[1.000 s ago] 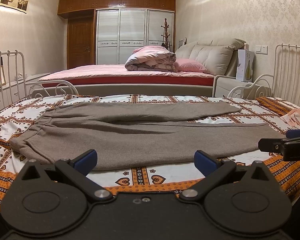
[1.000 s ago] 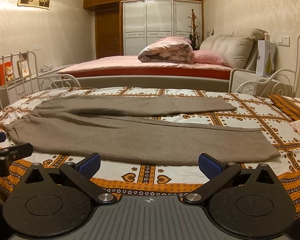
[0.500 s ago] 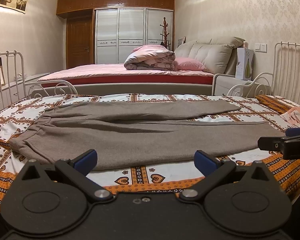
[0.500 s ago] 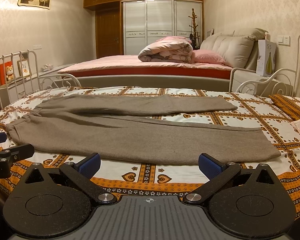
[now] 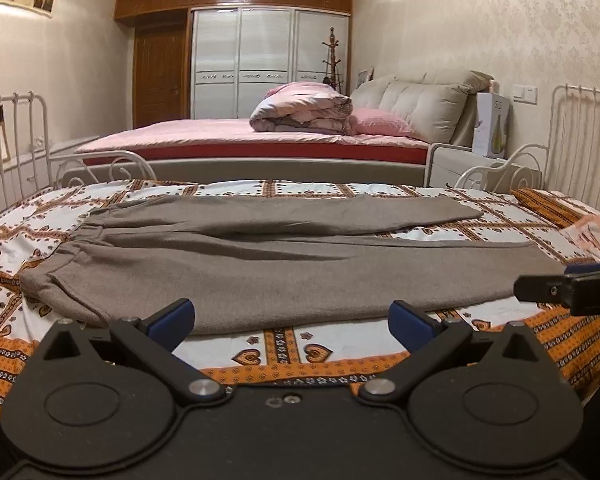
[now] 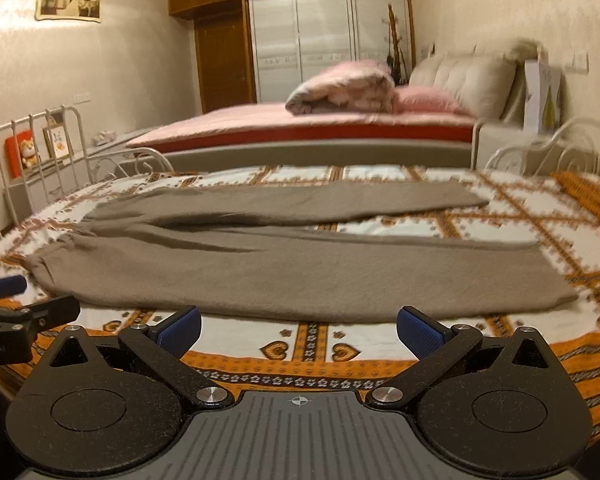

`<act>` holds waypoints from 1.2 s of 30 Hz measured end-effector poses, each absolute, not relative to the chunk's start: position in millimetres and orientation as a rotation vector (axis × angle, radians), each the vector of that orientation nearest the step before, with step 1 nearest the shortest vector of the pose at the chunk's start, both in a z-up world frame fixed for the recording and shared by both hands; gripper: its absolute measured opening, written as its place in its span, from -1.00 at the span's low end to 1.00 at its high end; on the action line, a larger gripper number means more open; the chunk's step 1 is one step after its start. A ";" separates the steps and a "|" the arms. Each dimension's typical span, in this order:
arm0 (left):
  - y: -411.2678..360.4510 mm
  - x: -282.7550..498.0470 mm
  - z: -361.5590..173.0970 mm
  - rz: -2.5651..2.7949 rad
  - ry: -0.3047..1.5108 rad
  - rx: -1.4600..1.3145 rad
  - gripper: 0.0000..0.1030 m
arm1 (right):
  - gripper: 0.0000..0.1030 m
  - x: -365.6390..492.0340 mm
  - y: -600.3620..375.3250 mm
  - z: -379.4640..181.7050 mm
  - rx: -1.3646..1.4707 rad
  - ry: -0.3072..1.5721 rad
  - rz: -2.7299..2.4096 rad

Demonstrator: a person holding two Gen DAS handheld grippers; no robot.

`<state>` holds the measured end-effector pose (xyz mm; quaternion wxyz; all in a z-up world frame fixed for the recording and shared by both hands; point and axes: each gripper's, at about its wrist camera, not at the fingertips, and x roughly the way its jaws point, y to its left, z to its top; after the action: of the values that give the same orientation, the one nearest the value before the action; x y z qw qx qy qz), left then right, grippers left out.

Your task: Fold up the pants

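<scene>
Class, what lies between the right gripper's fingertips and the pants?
Only bare patterned bedspread separates the right gripper from the pants, in the right wrist view.

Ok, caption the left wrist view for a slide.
Open left tool short of grey pants spread flat on patterned bedspread.

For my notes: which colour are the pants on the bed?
Plain greyish brown pants; the left wrist view is sharpest.

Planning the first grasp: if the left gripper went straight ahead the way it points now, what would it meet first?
Probably the near edge of the gray pants on the patterned bedspread. The left gripper is open and empty; nothing else lies between, though depth is uncertain.
</scene>
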<state>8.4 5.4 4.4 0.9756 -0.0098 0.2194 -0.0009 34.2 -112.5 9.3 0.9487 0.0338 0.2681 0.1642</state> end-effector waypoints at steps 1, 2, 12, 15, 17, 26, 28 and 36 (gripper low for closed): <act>9.3 12.2 7.3 0.003 0.453 -0.019 0.89 | 1.00 38.7 -113.0 10.0 0.073 0.564 0.347; 14.1 17.4 11.0 0.014 0.466 -0.017 0.89 | 1.00 45.7 -115.0 12.6 0.081 0.578 0.359; 114.2 102.8 36.9 -0.030 0.547 -0.143 0.85 | 1.00 138.6 -105.5 51.8 0.097 0.515 0.543; 154.7 137.1 44.6 -0.008 0.559 -0.104 0.85 | 1.00 205.7 -84.6 37.3 0.133 0.778 0.667; 177.8 159.7 48.1 0.013 0.564 -0.038 0.88 | 1.00 236.2 -70.7 36.3 0.085 0.767 0.673; 300.7 298.9 10.4 0.131 0.681 0.035 0.83 | 0.95 396.3 18.3 18.2 -0.028 0.769 0.664; 324.5 320.9 -3.4 0.111 0.709 0.031 0.55 | 0.38 430.7 35.1 8.7 -0.070 0.773 0.699; 377.7 383.2 -39.8 0.060 0.806 0.033 0.24 | 0.04 504.3 92.7 -36.2 -0.170 0.737 0.747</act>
<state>383.2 377.7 -39.8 0.9193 0.0159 0.3922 0.0294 504.3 92.7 -36.2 0.8619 -0.0811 0.3516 0.3563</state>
